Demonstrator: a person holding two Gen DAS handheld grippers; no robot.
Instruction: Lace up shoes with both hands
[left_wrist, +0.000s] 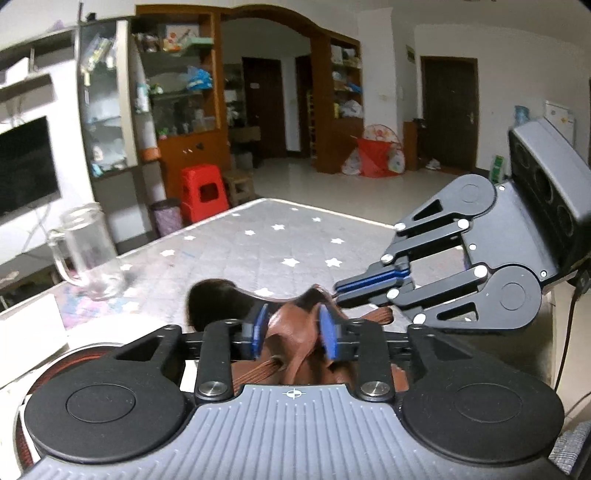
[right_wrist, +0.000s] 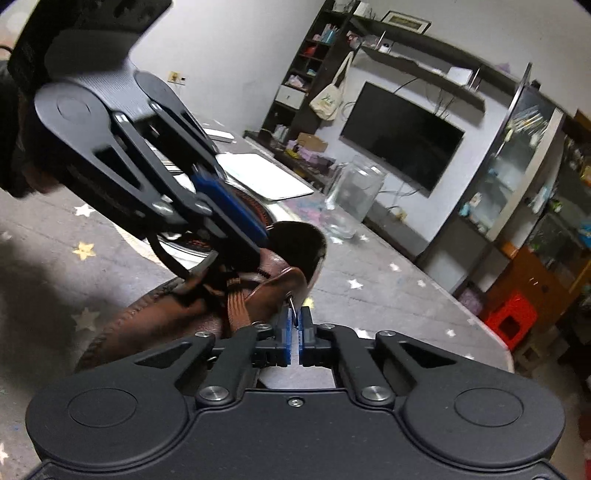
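Evidently the right gripper (right_wrist: 294, 325) is pinched shut on the lace tip (right_wrist: 292, 308) to draw it through, while the left gripper (left_wrist: 291, 328), jaws part open, straddles the shoe (right_wrist: 177, 314) tongue (left_wrist: 288, 332), steadying it on the table's (left_wrist: 258, 236) near side.

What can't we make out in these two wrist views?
- Left wrist view: the shoe toe and sole, hidden behind the left gripper body.
- Same view: whether its fingers press the leather or only flank it.
- Right wrist view: the lace path through the eyelets, blocked by the blurred left gripper.
- Both views: glass mug detail, motion-blurred.
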